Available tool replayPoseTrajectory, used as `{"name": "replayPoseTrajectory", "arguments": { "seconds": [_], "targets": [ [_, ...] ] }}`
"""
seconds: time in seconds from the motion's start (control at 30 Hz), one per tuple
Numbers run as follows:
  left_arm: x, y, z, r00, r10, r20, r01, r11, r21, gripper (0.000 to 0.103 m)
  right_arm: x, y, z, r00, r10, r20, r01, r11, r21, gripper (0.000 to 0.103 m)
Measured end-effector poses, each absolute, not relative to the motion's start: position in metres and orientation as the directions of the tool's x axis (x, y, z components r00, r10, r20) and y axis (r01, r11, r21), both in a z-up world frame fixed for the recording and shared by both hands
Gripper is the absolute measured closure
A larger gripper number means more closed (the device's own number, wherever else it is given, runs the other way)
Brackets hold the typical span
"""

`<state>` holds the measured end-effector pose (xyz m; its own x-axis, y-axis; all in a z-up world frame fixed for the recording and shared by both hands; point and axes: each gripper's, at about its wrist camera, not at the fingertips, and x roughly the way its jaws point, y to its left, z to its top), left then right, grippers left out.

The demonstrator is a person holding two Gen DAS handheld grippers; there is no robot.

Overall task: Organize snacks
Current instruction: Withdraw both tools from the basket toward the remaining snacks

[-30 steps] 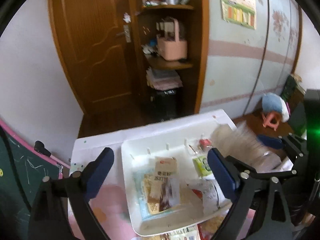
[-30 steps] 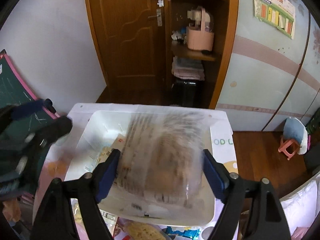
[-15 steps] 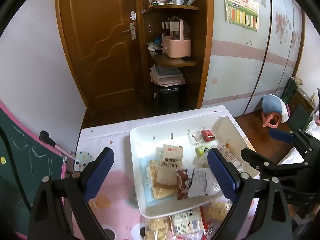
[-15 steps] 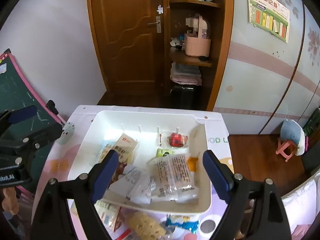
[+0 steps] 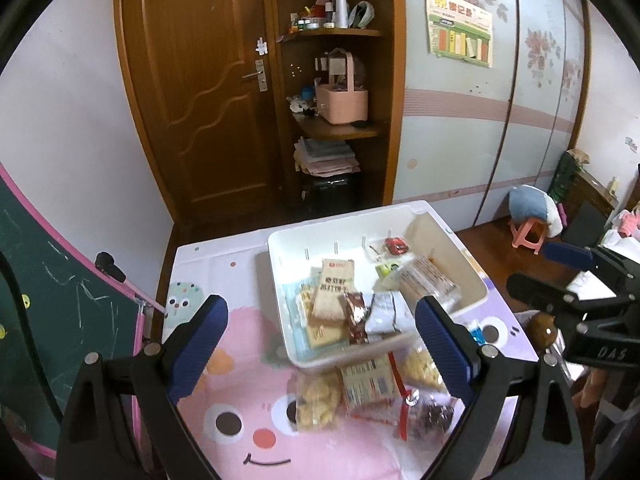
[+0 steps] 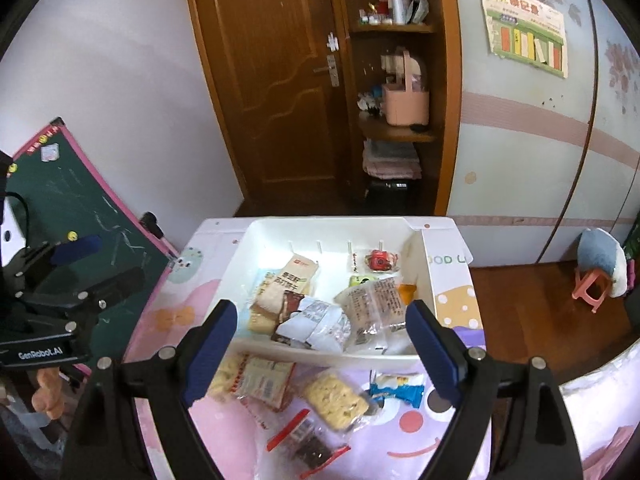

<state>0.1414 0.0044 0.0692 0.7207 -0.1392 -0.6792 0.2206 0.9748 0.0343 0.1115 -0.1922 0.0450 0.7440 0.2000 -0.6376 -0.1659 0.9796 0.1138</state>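
A white bin (image 5: pixel 276 254) (image 6: pixel 240 256) sits on a table with a pink cartoon cloth (image 5: pixel 240 432). It holds several snack packets, among them a clear packet of biscuits (image 6: pixel 374 306) (image 5: pixel 426 280) lying at its right side. More packets lie on the cloth in front of the bin: a yellow puffed snack (image 6: pixel 336 398), a labelled packet (image 5: pixel 366 380) and a blue packet (image 6: pixel 396 390). My left gripper (image 5: pixel 320 344) is open and empty above the bin's near edge. My right gripper (image 6: pixel 320 344) is open and empty, held back above the loose packets.
A green chalkboard (image 5: pixel 52 320) leans at the table's left. Behind the table are a wooden door (image 5: pixel 200 100) and corner shelves with a pink basket (image 5: pixel 340 100). A small pink stool (image 5: pixel 528 232) stands on the floor at right.
My right gripper let go of the clear biscuit packet, which now lies in the bin. Both grippers pulled back and up from the bin.
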Motion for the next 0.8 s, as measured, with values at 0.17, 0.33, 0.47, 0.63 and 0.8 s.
{"name": "replayPoseTrajectory", "arguments": {
  "seconds": [0.17, 0.33, 0.47, 0.63, 0.8],
  "targets": [
    [0.110, 0.014, 0.069, 0.716, -0.148, -0.682, 0.236, 0.971, 0.037, 0.009, 0.077, -0.189, 0.045, 0.749, 0.221, -0.625, -0.203, 0.974, 0.101, 0.016],
    [0.085, 0.024, 0.059, 0.701, -0.155, -0.696, 0.252, 0.967, 0.039, 0.009, 0.054, -0.180, 0.034, 0.728, 0.166, -0.665, -0.206, 0.978, 0.018, 0.016],
    [0.072, 0.033, 0.043, 0.682, -0.156, -0.714, 0.261, 0.965, 0.039, 0.009, 0.044, -0.177, 0.012, 0.717, 0.127, -0.686, -0.203, 0.979, -0.032, 0.016],
    [0.067, 0.038, 0.014, 0.649, -0.144, -0.747, 0.266, 0.963, 0.045, 0.009, 0.044, -0.180, -0.025, 0.654, 0.154, -0.741, -0.223, 0.975, 0.007, 0.016],
    [0.075, 0.044, -0.029, 0.593, -0.123, -0.795, 0.248, 0.968, 0.036, 0.009, 0.049, -0.180, -0.075, 0.568, 0.174, -0.804, -0.258, 0.966, 0.027, 0.016]
  ]
}}
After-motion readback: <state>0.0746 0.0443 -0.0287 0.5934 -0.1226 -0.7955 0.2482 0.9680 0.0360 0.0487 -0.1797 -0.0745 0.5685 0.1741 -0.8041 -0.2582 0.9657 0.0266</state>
